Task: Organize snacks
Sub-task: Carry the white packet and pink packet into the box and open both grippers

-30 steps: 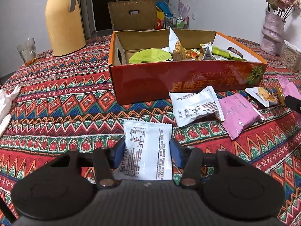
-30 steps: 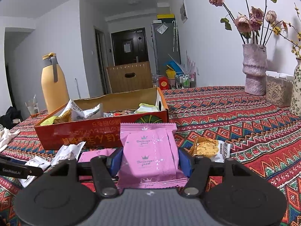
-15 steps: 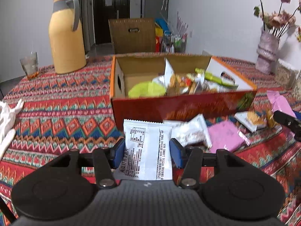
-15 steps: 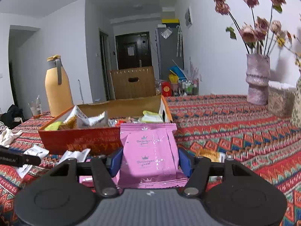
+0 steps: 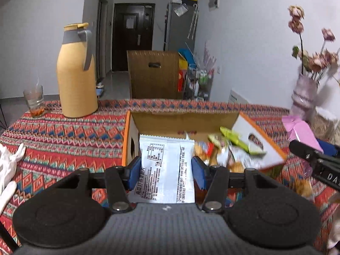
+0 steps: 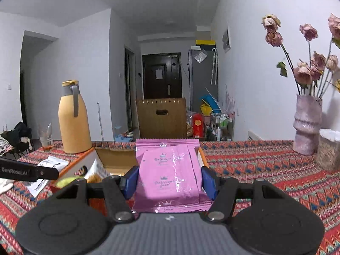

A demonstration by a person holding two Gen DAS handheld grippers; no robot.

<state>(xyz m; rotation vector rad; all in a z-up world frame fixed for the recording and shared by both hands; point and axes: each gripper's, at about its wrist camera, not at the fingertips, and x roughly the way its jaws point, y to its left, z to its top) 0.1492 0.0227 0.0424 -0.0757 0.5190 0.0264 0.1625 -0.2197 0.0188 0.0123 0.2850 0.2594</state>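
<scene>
My left gripper (image 5: 166,170) is shut on a white snack packet (image 5: 167,165), held up in front of the open orange cardboard box (image 5: 127,136). Several snack packets (image 5: 223,148) lie inside the box. My right gripper (image 6: 170,180) is shut on a pink snack packet (image 6: 170,170), raised just in front of the same box (image 6: 80,161). In the left wrist view the pink packet (image 5: 301,131) and the right gripper's dark finger (image 5: 308,155) show at the right edge. In the right wrist view the left gripper's finger (image 6: 27,171) and its white packet (image 6: 51,163) appear at the left.
A yellow thermos jug (image 5: 76,74) and a glass (image 5: 35,101) stand at the table's far left. A pink vase of dried flowers (image 6: 307,125) and a container (image 6: 329,148) stand at the right. A white cloth (image 5: 8,170) lies at the left edge. The patterned tablecloth (image 5: 63,140) covers the table.
Both grippers have risen with their packets, which now hang at the level of the box's rim. The loose packets on the cloth in front of the box have dropped out of sight.
</scene>
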